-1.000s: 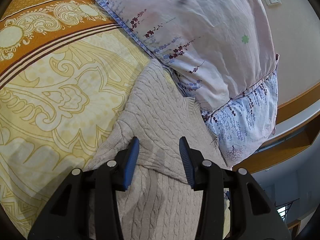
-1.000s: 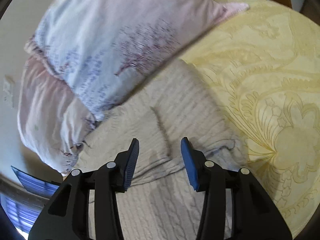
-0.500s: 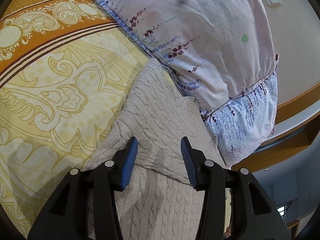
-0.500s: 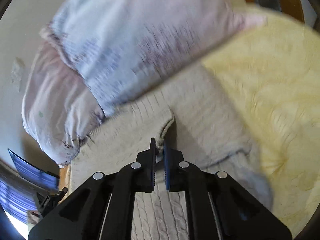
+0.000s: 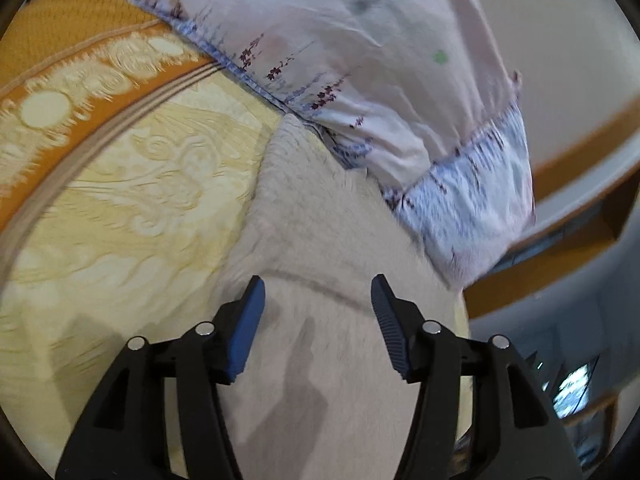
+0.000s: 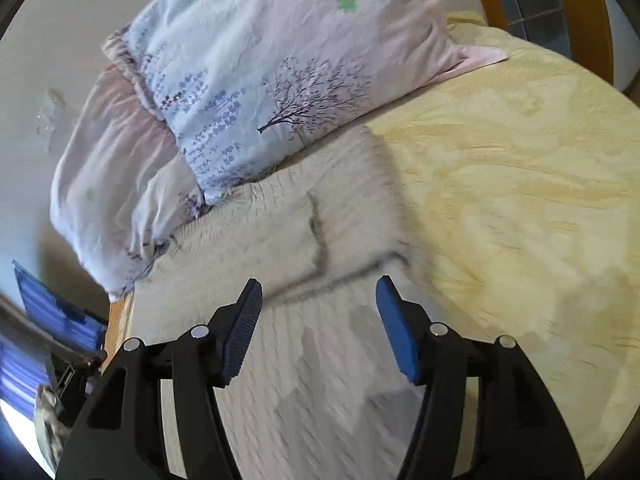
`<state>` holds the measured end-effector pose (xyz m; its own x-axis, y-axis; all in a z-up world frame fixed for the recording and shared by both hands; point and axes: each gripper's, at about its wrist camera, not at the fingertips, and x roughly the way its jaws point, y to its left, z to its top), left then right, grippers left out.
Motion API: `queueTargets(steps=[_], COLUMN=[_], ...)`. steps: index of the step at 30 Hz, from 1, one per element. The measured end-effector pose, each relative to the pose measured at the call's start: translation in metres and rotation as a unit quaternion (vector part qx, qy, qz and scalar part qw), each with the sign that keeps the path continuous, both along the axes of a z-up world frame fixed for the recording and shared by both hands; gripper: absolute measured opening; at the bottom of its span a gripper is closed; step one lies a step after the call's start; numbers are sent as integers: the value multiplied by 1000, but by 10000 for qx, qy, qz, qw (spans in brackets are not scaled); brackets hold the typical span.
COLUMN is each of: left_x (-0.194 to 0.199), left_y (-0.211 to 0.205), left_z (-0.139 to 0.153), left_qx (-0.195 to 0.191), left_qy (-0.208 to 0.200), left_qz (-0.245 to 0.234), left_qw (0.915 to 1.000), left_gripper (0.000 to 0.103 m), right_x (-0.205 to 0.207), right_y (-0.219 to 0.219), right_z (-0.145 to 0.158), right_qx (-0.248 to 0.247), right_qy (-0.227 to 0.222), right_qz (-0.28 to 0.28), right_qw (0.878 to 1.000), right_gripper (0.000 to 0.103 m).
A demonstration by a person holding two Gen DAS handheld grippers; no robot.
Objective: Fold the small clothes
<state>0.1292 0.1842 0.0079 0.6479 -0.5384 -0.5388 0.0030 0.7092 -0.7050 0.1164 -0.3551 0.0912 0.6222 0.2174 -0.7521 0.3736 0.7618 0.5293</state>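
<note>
A beige cable-knit sweater (image 5: 320, 216) lies on the yellow bedspread, its far end against the pillows. A folded edge crosses it just ahead of my left gripper (image 5: 318, 296), which hovers open and empty over the knit. In the right wrist view the sweater (image 6: 280, 240) lies folded with a dark seam down its middle. My right gripper (image 6: 318, 300) is open and empty above its near part.
Two floral pillows (image 5: 360, 60) lie at the head of the bed, also in the right wrist view (image 6: 260, 72). The yellow patterned bedspread (image 6: 500, 184) spreads to the right; its orange border (image 5: 60, 52) runs at the left. A wooden bed frame (image 5: 580, 152) and wall lie beyond.
My right gripper was shut on a sweater edge half a second ago; now it is open and the edge lies flat. My left gripper has opened wider and shifted slightly.
</note>
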Motion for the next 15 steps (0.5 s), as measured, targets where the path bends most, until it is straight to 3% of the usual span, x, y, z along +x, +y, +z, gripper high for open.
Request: queueTargets(steps=[7,15], left_x=[-53,-90], left_y=[19,11], left_z=[-7,-19], left_qx=[320,277], left_qy=[-49,-29], left_qz=[-323,-747], left_qw=[9990,9968], left_gripper=[57,57], right_x=[-54,-86], right_y=[-26,-15], right_z=[-14,-18], right_qx=[142,600], right_qy=[426,380], right_qz=[189,473], right_qw=[9988,9964], right_gripper=[53,46])
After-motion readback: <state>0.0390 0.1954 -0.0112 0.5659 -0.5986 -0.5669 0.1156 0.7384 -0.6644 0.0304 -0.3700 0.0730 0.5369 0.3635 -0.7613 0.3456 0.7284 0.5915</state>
